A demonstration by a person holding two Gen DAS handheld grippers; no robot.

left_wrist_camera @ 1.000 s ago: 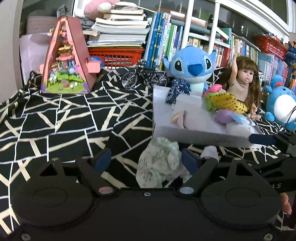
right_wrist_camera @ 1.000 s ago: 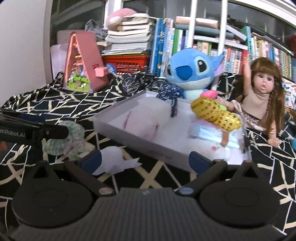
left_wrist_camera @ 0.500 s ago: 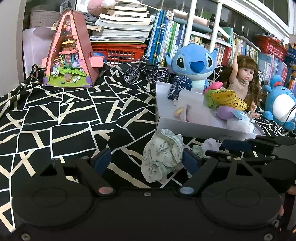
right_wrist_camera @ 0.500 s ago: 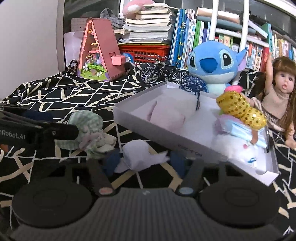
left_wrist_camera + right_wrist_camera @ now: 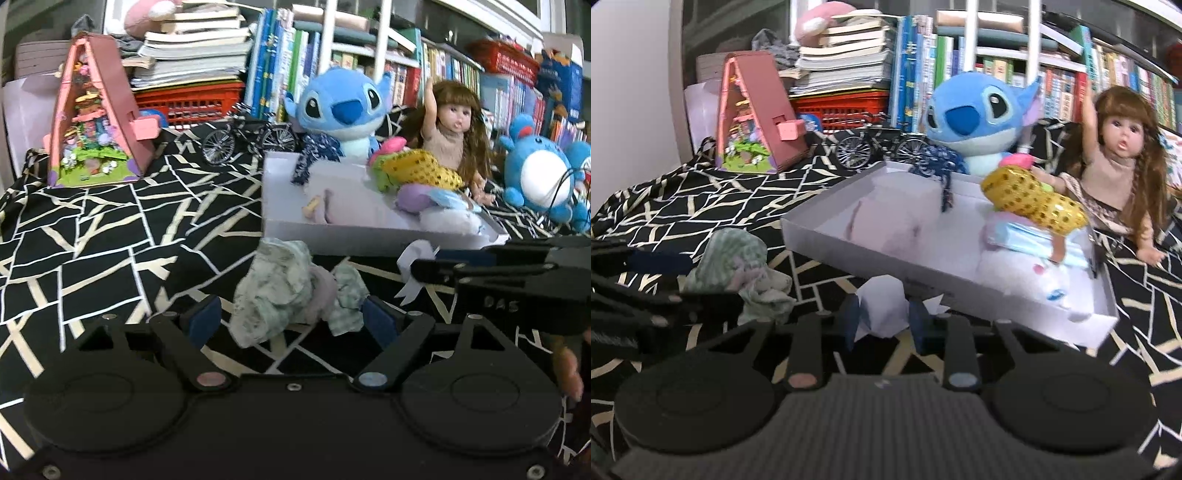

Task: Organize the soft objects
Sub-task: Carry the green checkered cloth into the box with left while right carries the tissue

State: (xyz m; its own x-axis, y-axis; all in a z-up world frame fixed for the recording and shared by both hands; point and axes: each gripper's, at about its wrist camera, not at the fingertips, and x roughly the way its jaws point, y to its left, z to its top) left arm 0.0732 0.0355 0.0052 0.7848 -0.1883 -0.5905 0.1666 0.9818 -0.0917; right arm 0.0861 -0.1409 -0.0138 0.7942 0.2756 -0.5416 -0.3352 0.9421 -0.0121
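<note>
Two loose cloths lie in front of the one white box [image 5: 849,254]: left, a green bundle [image 5: 291,291] sits untouched between the left gripper's [image 5: 291,319] wide-open jaws; right, the right gripper's [image 5: 882,325] jaws have just closed, pinching a white cloth [image 5: 882,306]. Only the left view shows the second blue plush [image 5: 543,173].

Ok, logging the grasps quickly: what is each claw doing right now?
Left claw: open, around the green cloth, not pinching it.
Right claw: just closed on the white cloth.
</note>
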